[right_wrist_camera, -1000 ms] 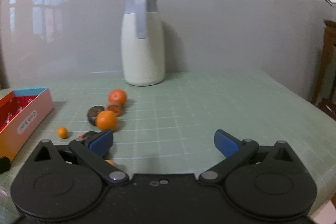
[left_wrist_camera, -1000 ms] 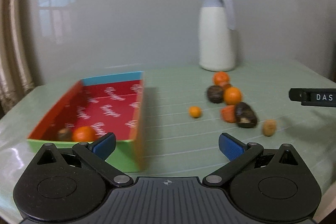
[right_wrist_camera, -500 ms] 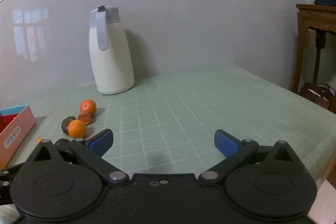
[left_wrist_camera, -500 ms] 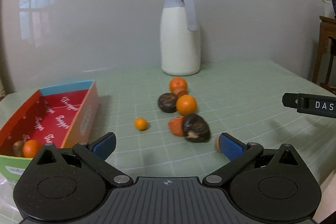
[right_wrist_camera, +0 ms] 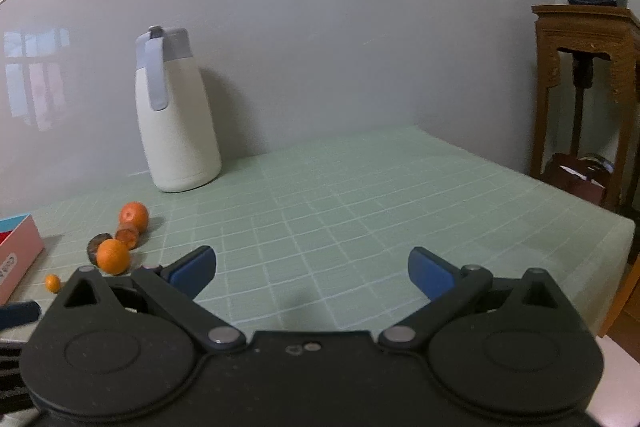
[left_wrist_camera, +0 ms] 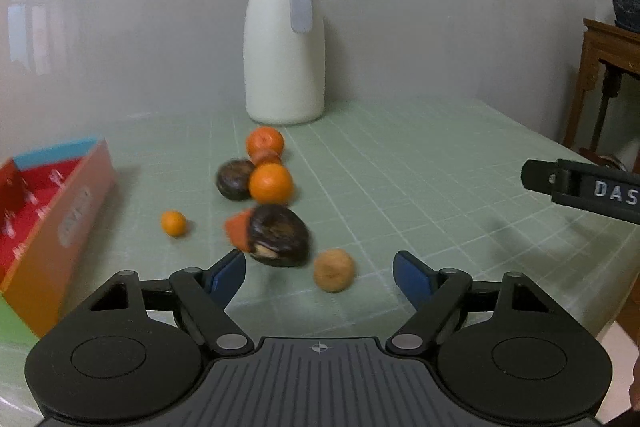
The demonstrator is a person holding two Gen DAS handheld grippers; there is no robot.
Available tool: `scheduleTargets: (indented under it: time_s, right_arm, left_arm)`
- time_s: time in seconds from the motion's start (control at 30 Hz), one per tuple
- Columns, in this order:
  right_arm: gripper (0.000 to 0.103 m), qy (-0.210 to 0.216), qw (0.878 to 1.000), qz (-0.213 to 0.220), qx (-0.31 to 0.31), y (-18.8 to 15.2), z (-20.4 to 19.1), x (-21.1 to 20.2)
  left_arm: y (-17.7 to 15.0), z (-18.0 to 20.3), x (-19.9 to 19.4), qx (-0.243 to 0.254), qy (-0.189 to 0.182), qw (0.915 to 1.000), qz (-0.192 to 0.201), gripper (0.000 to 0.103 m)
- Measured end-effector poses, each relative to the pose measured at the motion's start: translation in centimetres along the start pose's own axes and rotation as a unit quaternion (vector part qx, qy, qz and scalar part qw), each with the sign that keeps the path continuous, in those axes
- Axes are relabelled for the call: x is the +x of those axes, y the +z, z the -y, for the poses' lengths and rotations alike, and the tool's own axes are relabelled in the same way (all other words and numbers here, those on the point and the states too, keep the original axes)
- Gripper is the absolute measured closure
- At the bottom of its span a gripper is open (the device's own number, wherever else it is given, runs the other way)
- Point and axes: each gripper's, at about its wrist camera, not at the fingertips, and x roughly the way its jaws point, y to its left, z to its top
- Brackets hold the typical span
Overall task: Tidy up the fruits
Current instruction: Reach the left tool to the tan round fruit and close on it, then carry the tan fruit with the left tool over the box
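Left wrist view: left gripper (left_wrist_camera: pixel 320 273), jaws just narrowing yet unclosed, faces the tan fruit (left_wrist_camera: pixel 333 270). Dark oval fruit (left_wrist_camera: pixel 279 235) lies long axis slanting down-right. Right gripper (right_wrist_camera: pixel 312 273) gapes empty.

Soft, dim indoor light is falling evenly; a window reflection (left_wrist_camera: pixel 38 23) is glaring on the wall (left_wrist_camera: pixel 440 27). Fisheye distortion is bending the edges, and motion blur is smearing the fruit (left_wrist_camera: pixel 280 235).

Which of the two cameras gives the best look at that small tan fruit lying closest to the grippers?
The left wrist view. There the tan fruit lies whole and unblocked on the table, just ahead of the left gripper. In the right wrist view I cannot find it; the gripper body seems to cover that spot.
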Motion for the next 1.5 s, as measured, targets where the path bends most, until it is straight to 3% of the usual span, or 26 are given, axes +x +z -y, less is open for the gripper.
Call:
scheduleTargets:
  time_s: [0.3, 0.63, 0.93, 1.2, 1.5]
  right_arm:
    - [0.000, -0.015, 1.000, 0.002, 0.025, 0.0, 1.9, -0.1]
    - [0.000, -0.071, 0.996, 0.009, 0.049, 0.0, 3.9, -0.1]
    - [0.000, -0.066, 0.996, 0.007, 0.055, 0.0, 4.4, -0.1]
    - [0.000, -0.064, 0.996, 0.005, 0.055, -0.1, 4.4, -0.1]
    - [0.000, -0.049, 0.998, 0.002, 0.049, 0.0, 3.2, 0.0]
  left_arm:
    - [-0.2, 2.0, 2.2, -0.010, -0.010, 0.9997, -0.019, 0.046]
    - [-0.4, 2.8, 3.2, -0.018, 0.009, 0.9995, -0.025, 0.047]
    - [-0.3, 3.0, 3.3, -0.020, 0.027, 0.9993, -0.016, 0.075]
    - [-0.5, 2.6, 2.8, -0.023, 0.021, 0.9995, -0.011, 0.075]
    - [1.1, -0.2, -0.4, -0.029, 0.038, 0.9983, 0.033, 0.075]
